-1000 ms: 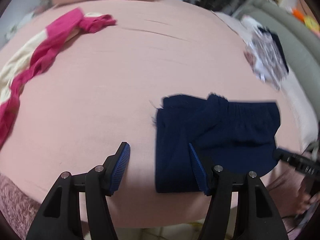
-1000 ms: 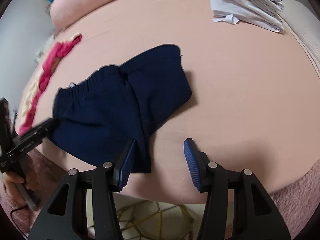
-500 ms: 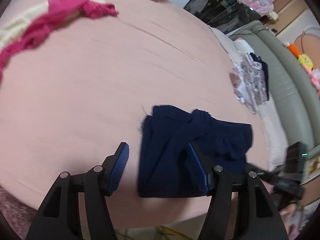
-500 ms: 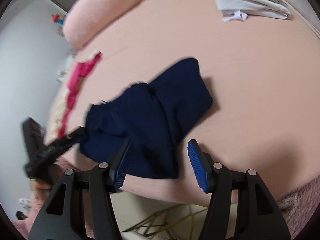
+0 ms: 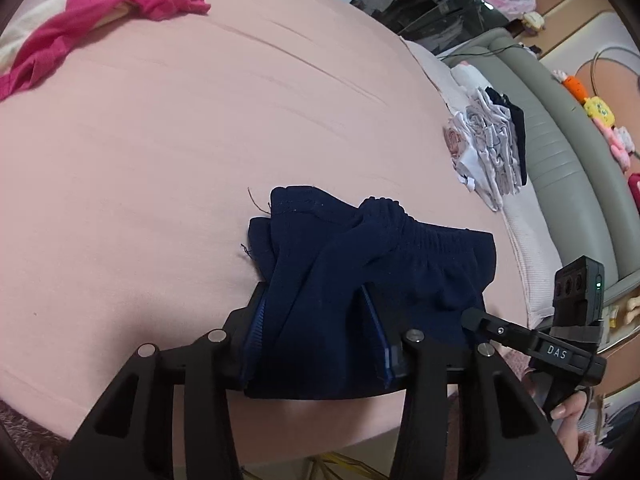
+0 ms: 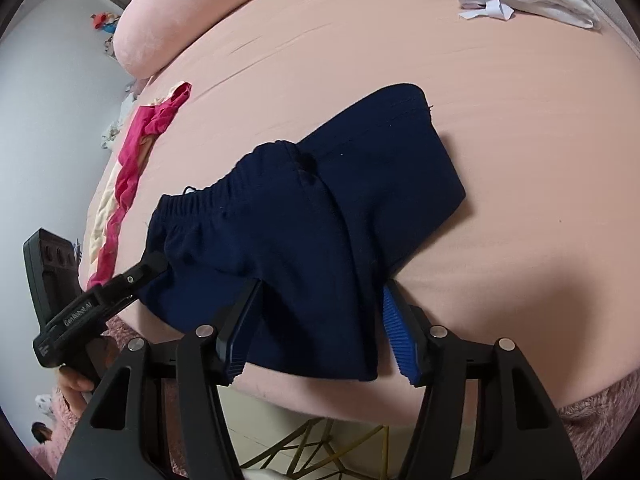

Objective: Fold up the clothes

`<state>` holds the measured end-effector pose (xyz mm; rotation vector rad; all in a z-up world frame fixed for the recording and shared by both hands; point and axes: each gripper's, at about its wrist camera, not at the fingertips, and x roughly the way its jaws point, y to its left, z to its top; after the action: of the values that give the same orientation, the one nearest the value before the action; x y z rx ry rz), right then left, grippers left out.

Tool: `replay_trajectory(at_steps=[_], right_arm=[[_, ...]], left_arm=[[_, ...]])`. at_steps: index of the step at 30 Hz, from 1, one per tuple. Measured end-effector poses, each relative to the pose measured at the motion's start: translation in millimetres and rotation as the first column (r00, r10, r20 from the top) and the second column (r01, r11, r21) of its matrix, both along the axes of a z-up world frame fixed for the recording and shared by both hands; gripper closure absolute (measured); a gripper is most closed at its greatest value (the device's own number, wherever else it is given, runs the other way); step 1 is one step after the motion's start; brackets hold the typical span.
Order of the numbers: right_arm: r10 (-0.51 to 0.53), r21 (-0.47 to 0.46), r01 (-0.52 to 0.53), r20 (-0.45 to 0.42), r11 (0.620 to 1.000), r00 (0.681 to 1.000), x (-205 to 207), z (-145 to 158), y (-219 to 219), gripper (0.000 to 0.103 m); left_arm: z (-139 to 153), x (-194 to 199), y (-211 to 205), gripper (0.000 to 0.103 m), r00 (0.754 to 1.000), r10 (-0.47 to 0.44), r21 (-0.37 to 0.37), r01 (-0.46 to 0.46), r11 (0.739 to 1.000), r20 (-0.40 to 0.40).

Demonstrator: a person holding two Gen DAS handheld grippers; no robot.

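Folded navy shorts (image 5: 360,264) with an elastic waistband lie at the near edge of the pink bed (image 5: 200,128). My left gripper (image 5: 316,328) is open, its fingers straddling the shorts' near left edge, fabric between the blue pads. In the right wrist view, my right gripper (image 6: 320,320) is open too and straddles the near edge of the shorts (image 6: 320,208). The right gripper also shows in the left wrist view (image 5: 472,316), and the left gripper in the right wrist view (image 6: 156,260), each with its tip at the shorts' waistband side.
A pink and cream garment (image 5: 80,28) lies at the far left of the bed. A stack of folded clothes (image 5: 488,148) sits at the right edge beside a grey sofa (image 5: 568,148). A pink pillow (image 6: 192,12) lies at the head.
Both grippers have moved forward and down onto the shorts' near edge; fabric now lies between each pair of open fingers, and the near side of the shorts looks bunched up.
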<state>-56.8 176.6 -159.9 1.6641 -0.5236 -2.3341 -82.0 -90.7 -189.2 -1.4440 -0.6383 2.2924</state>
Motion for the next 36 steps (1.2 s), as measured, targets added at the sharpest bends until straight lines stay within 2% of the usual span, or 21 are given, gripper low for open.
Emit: replay_trajectory(at_steps=[3, 5, 6, 8, 11, 13, 14, 15, 21, 28, 36], right_arm=[[0.028, 0.018, -0.028, -0.002, 0.999, 1.0, 1, 0, -6, 0.042], [0.046, 0.029, -0.046, -0.003, 0.999, 0.999, 1, 0, -10, 0.049], [0.055, 0.035, -0.055, -0.004, 0.998, 0.998, 1, 0, -12, 0.049], [0.04, 0.026, -0.04, -0.002, 0.999, 0.999, -1, -2, -11, 0.049], [0.008, 0.009, -0.008, 0.005, 1.0, 1.0, -5, -7, -10, 0.051], [0.033, 0.039, -0.033, 0.001, 0.999, 0.999, -6, -2, -16, 0.067], [0.049, 0.049, -0.048, -0.011, 0.998, 0.999, -6, 3, -21, 0.079], [0.058, 0.053, -0.057, -0.021, 0.997, 0.998, -5, 7, -23, 0.084], [0.045, 0.018, -0.044, -0.039, 0.999, 0.998, 4, 29, -20, 0.088], [0.019, 0.034, -0.016, -0.083, 0.999, 0.996, 4, 77, -3, 0.088], [-0.056, 0.036, 0.063, -0.172, 0.997, 0.984, 16, 142, 42, 0.088]], left_arm=[[-5, -4, 1, 0.058, 0.998, -0.039, 0.07, 0.036, 0.997, 0.04], [-6, -5, 3, 0.056, 0.998, -0.039, 0.066, 0.036, 0.997, 0.043], [-5, -4, 5, 0.053, 0.998, -0.041, 0.058, 0.038, 0.998, 0.037], [-3, -2, 10, 0.053, 0.999, -0.047, 0.028, 0.047, 0.999, 0.021], [3, 3, 20, 0.066, 0.998, -0.049, -0.083, 0.047, 0.995, -0.025], [8, 6, 19, 0.074, 0.999, -0.027, -0.08, 0.024, 0.997, -0.034], [10, 7, 18, 0.08, 0.999, -0.015, -0.078, 0.012, 0.997, -0.039], [12, 9, 17, 0.084, 0.999, -0.005, -0.075, 0.002, 0.997, -0.043], [39, 19, 20, 0.087, 0.997, 0.005, -0.1, -0.014, 0.995, -0.083], [98, 16, 45, 0.087, 0.982, -0.106, -0.139, 0.084, 0.987, -0.156], [164, -5, 96, 0.087, 0.94, -0.246, -0.135, 0.218, 0.967, -0.238]])
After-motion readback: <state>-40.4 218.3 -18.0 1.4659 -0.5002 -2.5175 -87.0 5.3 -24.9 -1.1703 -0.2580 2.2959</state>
